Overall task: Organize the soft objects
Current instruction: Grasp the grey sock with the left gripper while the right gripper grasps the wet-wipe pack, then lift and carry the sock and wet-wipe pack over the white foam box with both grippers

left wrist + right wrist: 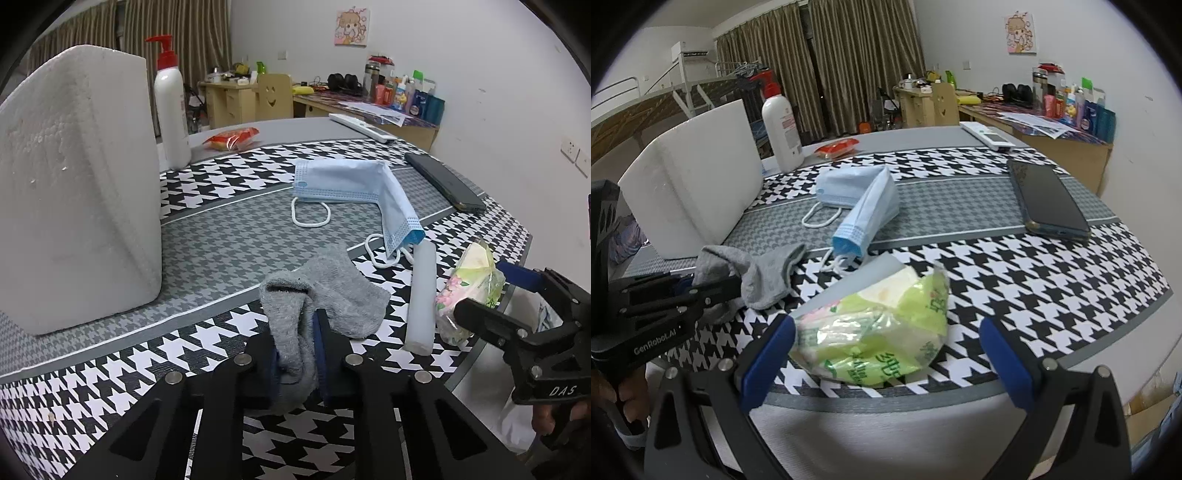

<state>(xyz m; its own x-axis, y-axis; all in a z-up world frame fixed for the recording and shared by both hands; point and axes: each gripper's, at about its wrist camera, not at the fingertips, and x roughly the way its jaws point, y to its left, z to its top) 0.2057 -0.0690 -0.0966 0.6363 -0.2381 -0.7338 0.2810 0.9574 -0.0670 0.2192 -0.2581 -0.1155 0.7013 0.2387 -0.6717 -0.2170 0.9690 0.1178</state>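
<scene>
One sock (325,291) between left tool (297,347) pads

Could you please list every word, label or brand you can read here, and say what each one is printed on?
"DAS": on the right gripper body.
"GenRobot.AI", roughly: on the left gripper body.
Green characters on the tissue pack: not legible.
Label print on the pump bottle: too small to read.

Grey sock (332,291) crumpled, pinched upright; blue mask (354,184) folded flat; tissue pack (871,332) near edge.
</scene>
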